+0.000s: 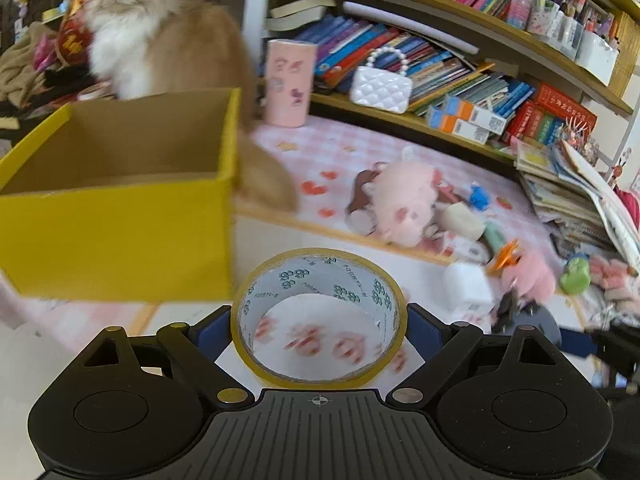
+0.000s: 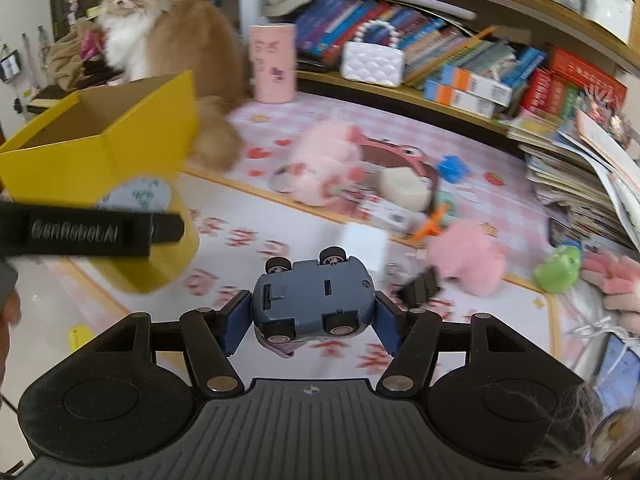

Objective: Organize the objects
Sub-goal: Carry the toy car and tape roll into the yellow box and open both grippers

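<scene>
Right up close in the left wrist view, the left gripper (image 1: 319,330) has its blue pads clamped on either side of a tape roll (image 1: 319,318), held above the floor mat; the near rim of the roll drops behind the gripper body, so that bit's cut off. Same deal on the other side: the right gripper (image 2: 313,320) is squeezed onto a blue toy car (image 2: 313,300), flipped belly-up with its wheels showing, and the car's underside part is hidden.

Just past the tape sits an open yellow box (image 1: 120,216), up and to the left of the fingers, blurry, insides look bare as far as I can see. In the right view the left gripper's arm crosses in front of it and covers its lower part.

Further out, a fluffy ginger-and-white cat (image 1: 160,36) sits right behind the box. To the right, scattered on the pink mat (image 1: 340,152): a pink plush (image 1: 404,200), a green toy (image 1: 576,276), a pink cylinder (image 1: 289,82) and a white purse (image 1: 380,86) on the bookshelf (image 1: 460,60).
</scene>
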`<move>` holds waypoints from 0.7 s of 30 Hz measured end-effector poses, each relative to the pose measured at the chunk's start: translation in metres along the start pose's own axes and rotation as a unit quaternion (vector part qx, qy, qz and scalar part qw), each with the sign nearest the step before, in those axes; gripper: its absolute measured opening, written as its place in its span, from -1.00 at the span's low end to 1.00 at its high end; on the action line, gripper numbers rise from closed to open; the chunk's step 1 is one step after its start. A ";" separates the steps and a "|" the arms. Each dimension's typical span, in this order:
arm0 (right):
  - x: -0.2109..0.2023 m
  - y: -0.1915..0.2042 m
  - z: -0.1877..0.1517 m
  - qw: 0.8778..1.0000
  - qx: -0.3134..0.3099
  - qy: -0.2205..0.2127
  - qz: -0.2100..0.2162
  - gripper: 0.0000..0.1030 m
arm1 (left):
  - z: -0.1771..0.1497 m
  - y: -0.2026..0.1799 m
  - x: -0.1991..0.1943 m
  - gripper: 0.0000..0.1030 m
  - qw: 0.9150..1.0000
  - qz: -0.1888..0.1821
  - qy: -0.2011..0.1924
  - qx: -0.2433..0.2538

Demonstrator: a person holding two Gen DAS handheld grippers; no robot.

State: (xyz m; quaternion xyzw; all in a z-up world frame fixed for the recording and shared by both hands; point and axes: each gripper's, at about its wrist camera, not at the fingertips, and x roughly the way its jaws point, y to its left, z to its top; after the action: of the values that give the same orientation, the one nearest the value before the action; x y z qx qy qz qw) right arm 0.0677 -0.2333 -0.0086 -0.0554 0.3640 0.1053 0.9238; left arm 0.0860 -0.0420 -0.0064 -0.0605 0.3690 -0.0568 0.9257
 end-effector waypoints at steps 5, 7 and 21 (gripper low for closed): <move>-0.006 0.047 -0.001 1.000 -0.019 0.003 0.023 0.18 | -0.017 0.041 -0.030 0.77 1.000 0.009 0.000 -0.014; -0.010 0.068 -0.003 0.999 -0.030 0.002 0.030 0.18 | -0.024 0.057 -0.041 0.77 1.000 0.014 0.001 -0.022; -0.029 0.176 -0.020 0.997 -0.055 -0.004 0.056 0.18 | -0.055 0.142 -0.094 0.77 0.999 0.027 -0.005 -0.034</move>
State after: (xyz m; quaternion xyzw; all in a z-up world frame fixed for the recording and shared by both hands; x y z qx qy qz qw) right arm -0.0082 -0.0702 -0.0079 -0.0853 0.3568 0.1774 0.9132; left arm -0.0111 0.1082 -0.0039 -0.0823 0.3677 -0.0192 0.9261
